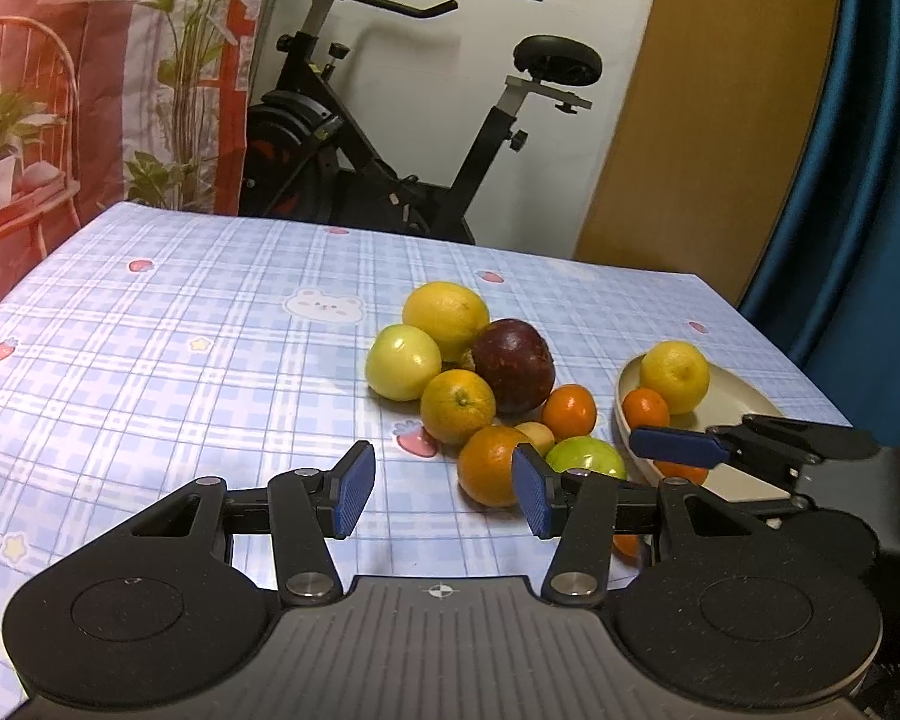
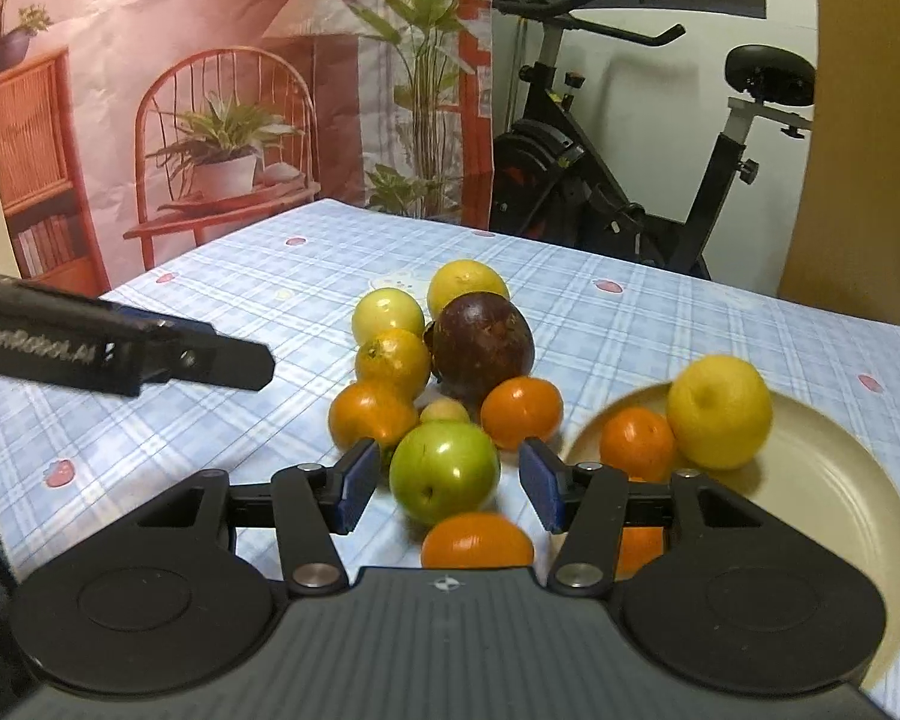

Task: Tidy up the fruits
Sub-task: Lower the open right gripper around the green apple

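Right tongs (image 2: 444, 489) open, straddling the round green apple (image 2: 444, 471) at the pile's near edge on the checked worktop (image 2: 210, 300). Left tongs (image 1: 444, 495) open, empty. Advise closing squarely across the apple's middle, then lifting to the cream plate (image 2: 840, 480).

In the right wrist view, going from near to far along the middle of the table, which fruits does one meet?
Nearest orange → green apple → small pale fruit → dark purple fruit → far yellow citrus.
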The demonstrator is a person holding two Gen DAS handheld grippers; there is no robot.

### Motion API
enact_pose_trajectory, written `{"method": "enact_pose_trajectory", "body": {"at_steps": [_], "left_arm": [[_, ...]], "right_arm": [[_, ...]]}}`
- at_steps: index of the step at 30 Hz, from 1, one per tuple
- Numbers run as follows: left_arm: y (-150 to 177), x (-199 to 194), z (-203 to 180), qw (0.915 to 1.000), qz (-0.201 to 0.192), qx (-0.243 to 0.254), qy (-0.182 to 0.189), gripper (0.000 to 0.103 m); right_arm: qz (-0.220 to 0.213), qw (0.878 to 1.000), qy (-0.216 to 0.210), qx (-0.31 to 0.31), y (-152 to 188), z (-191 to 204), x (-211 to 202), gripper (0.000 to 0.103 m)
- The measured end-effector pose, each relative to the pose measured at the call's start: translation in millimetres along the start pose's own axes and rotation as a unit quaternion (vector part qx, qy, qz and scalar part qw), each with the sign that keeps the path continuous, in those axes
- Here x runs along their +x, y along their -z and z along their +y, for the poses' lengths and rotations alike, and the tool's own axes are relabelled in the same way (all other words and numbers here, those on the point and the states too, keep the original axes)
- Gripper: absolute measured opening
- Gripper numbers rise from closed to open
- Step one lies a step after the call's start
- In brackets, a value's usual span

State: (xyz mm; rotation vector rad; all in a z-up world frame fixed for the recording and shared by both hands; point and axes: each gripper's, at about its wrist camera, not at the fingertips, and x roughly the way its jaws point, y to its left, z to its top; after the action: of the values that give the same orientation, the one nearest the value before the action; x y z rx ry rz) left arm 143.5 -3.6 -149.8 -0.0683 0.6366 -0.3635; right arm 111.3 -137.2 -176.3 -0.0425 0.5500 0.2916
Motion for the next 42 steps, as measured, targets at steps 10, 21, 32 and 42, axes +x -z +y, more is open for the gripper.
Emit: {"method": "enact_pose_trajectory", "body": {"at_steps": [10,21,32,42], "left_arm": [[6.1,11.0,4.1,0.9998,0.015,-0.008,0.002,0.053],[11.0,18.4,2.4,0.9995,0.031,-0.006,0.0,0.053],[13.5,21.3,-1.3,0.9992,0.04,-0.003,0.002,0.053],[14.5,22.4,-2.8,0.999,0.044,-0.002,0.006,0.053]], "right_arm": [[0.034,0.999,-0.008,0.018,2.4,-3.9,23.0,0.055],[0.022,1.0,-0.013,0.012,10.4,-1.8,20.5,0.049],[0.0,0.999,-0.023,-0.023,17.2,11.3,7.6,0.049],[-0.009,0.999,-0.025,-0.028,17.4,13.2,3.3,0.049]]}}
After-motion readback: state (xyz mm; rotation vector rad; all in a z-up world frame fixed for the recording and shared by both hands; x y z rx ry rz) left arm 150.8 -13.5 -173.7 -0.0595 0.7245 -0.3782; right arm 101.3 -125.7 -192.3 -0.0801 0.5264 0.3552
